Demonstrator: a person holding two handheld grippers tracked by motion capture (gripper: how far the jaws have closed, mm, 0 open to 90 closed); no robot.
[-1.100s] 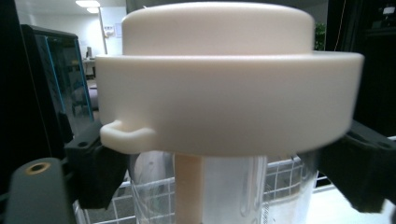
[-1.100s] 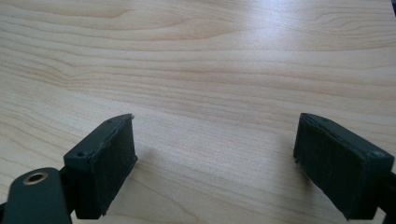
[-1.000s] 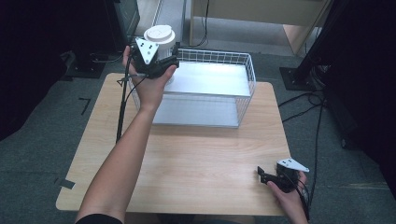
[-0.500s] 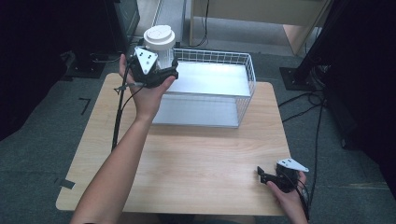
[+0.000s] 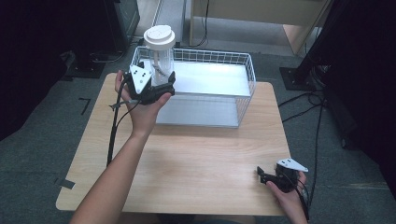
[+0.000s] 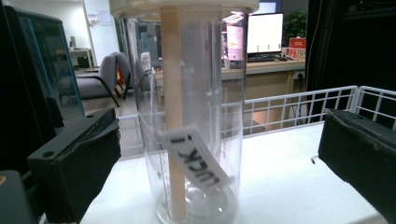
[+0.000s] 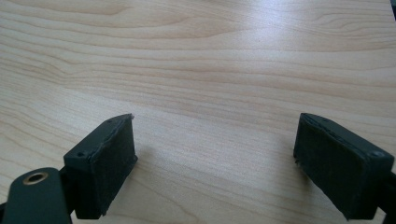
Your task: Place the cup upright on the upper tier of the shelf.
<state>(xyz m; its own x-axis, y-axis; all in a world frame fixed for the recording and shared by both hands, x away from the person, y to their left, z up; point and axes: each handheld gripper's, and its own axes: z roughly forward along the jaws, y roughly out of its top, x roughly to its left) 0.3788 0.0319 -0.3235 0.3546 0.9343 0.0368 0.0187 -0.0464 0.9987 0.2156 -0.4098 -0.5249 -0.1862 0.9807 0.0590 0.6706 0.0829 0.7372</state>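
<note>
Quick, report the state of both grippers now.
Left gripper: open, jaws either side of the clear cup, not touching.
Right gripper: open, holding nothing.

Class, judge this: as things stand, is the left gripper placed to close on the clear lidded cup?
Probably yes: the left gripper is open with the clear cup standing between its jaws, gaps on both sides, nothing between.
</note>
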